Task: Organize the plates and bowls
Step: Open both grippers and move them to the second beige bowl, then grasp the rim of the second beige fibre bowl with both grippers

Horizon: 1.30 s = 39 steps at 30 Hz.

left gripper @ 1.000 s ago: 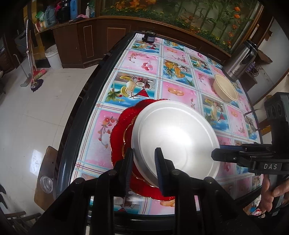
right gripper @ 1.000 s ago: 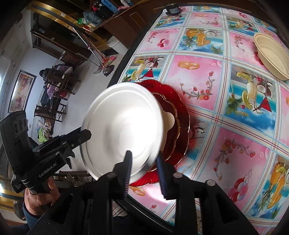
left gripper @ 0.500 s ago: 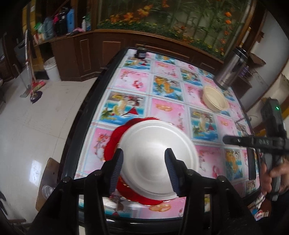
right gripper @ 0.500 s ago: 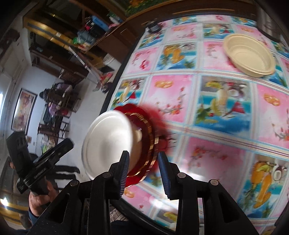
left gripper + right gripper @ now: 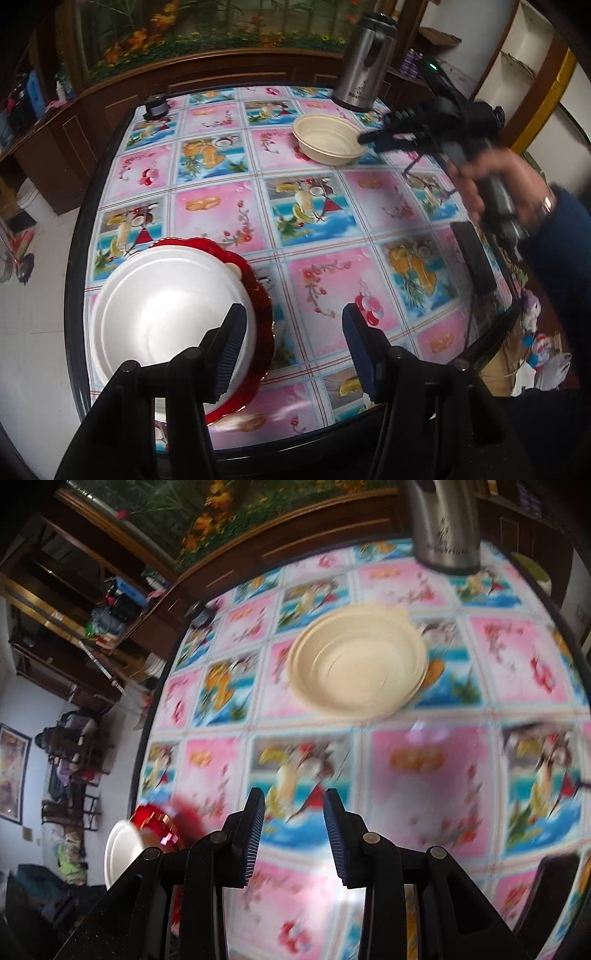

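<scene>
The left gripper (image 5: pixel 291 343) has its jaws spread wide with nothing between them, hanging above the near edge of the table (image 5: pixel 221 452). Just under its left finger sits the white plate (image 5: pixel 166 317), resting on top of the red plates (image 5: pixel 258 291), whose scalloped rim shows around its far and right sides. This stack lies near the table's front left corner.

The right gripper (image 5: pixel 293 830) also has its jaws apart and empty, pointing across the flowered tablecloth (image 5: pixel 424 775) toward the cream bowl (image 5: pixel 356 664). The bowl stands upright and alone on the far part of the table, well apart from the stack. In the left wrist view the right gripper (image 5: pixel 364 138) reaches in from the right, its tip over or just beside the bowl's (image 5: pixel 328 138) right rim; I cannot tell whether they touch. The person's right hand (image 5: pixel 506 188) grips its handle.

Behind the bowl stands a steel kettle (image 5: pixel 364 62), near the table's far edge. A small dark object (image 5: pixel 157 105) sits at the far left corner, and a flat black thing (image 5: pixel 474 258) lies along the right edge. The right wrist view is blurred, with the stack (image 5: pixel 147 834) at its lower left.
</scene>
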Each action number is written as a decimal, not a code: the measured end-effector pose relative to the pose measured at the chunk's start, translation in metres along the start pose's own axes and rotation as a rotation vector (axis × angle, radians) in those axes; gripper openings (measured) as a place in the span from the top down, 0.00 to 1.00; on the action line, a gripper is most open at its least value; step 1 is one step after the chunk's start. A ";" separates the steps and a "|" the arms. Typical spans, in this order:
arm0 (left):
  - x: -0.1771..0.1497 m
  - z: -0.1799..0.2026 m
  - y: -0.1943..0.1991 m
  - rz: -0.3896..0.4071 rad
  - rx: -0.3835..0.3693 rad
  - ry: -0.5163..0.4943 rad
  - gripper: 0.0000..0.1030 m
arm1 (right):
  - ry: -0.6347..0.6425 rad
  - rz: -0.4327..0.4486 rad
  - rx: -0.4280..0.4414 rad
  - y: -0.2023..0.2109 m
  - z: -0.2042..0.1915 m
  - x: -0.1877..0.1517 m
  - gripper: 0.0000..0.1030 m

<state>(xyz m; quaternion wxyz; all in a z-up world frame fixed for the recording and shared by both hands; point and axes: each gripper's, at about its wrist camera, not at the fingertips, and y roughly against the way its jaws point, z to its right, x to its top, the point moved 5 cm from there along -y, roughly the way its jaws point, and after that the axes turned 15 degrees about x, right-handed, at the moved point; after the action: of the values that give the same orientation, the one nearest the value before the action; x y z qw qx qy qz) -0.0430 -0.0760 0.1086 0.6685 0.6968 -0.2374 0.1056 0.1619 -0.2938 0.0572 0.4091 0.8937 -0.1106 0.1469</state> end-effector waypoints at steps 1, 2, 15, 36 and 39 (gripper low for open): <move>-0.001 0.002 -0.001 -0.006 0.002 -0.005 0.49 | 0.000 0.006 -0.017 -0.003 0.007 0.013 0.65; -0.002 0.003 -0.003 -0.013 0.004 -0.006 0.49 | -0.002 0.014 -0.025 -0.006 0.013 0.024 0.65; -0.010 -0.012 -0.022 -0.071 0.002 0.049 0.49 | 0.010 -0.123 -0.135 -0.074 0.050 0.050 0.65; 0.009 0.056 -0.025 -0.069 -0.160 -0.037 0.49 | -0.224 0.022 0.129 0.059 0.011 -0.152 0.65; 0.006 0.069 -0.037 -0.111 -0.191 -0.038 0.49 | -0.185 0.039 0.032 0.081 0.033 -0.155 0.65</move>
<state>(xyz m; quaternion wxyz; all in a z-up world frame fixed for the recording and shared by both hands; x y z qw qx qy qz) -0.0316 -0.1452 0.0728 0.7320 0.6440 -0.2202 0.0321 -0.0023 -0.3595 0.0387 0.3798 0.9076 -0.1630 0.0736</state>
